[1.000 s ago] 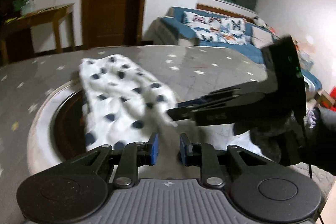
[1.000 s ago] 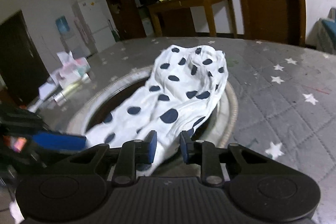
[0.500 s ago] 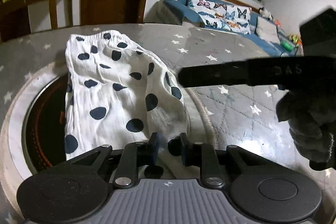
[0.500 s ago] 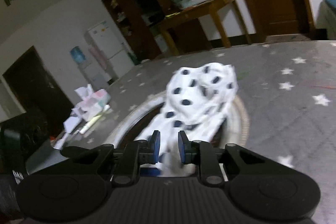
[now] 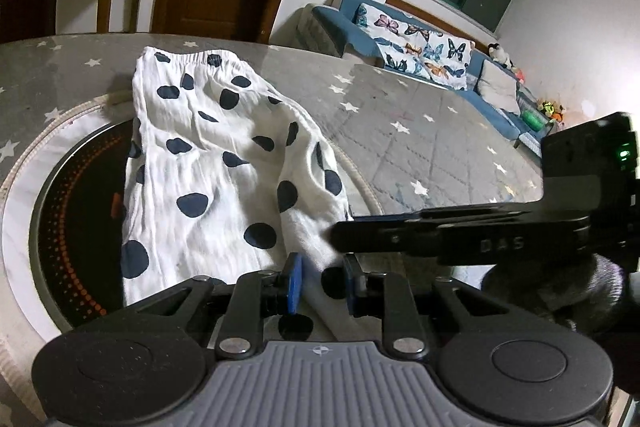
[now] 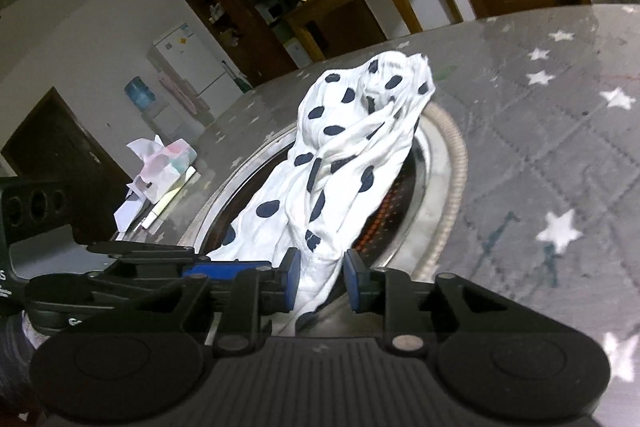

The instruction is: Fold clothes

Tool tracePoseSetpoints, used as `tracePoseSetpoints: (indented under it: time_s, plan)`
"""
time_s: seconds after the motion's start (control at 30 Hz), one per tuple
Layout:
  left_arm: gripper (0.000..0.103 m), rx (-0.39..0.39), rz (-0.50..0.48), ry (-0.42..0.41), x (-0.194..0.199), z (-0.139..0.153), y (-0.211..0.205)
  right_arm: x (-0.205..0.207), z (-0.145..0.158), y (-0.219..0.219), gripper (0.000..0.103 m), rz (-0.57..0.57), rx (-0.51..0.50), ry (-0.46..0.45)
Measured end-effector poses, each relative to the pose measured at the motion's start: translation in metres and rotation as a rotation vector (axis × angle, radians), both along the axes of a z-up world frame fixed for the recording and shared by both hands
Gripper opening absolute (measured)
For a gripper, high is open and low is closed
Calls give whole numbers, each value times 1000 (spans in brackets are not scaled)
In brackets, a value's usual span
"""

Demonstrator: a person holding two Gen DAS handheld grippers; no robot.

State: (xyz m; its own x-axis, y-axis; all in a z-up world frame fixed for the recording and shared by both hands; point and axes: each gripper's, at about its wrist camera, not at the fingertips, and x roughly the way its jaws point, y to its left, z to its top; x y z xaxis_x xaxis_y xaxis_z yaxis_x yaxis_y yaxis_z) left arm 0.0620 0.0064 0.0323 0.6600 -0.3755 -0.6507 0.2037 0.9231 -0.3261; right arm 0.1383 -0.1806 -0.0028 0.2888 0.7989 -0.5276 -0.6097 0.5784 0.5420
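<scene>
Covering a round table (image 5: 420, 147), star-print grey cloth fronts a blue sofa (image 5: 400, 39).

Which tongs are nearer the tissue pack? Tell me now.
Left. The left tongs pinch the spotted garment on the side of the tissue pack; the right tongs pinch it just beyond, farther off.

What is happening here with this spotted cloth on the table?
A person is folding a white garment with dark dots using two hand-held tongs. The left tongs and the right tongs each have its near edge between their pads. The far end lies on the grey star-patterned table cover.
</scene>
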Motion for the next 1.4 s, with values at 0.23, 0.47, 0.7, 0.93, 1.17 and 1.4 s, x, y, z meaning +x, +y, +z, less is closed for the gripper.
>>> tracePoseSetpoints:
  time_s: [0.23,0.47,0.7,0.93,1.17,1.4]
  plan:
    - [30,-13,15,-36,-15,10,12,-12,11,-11,7,-50,-7,-27]
    - [29,57,12,-6,-29,-3,24,-35,29,-34,6,-143,-170,-90]
    - [30,132,12,-36,-45,2,30,-48,36,-32,11,-210,-308,-174]
    - [30,162,-82,-111,-68,20,11,-49,54,-7,12,-167,-270,-293]
    - [30,164,-123,-39,-78,4,6,-33,25,32,13,-107,-380,-281]
    - [31,143,-146,-82,-82,18,7,-16,43,38,14,-97,-379,-306]
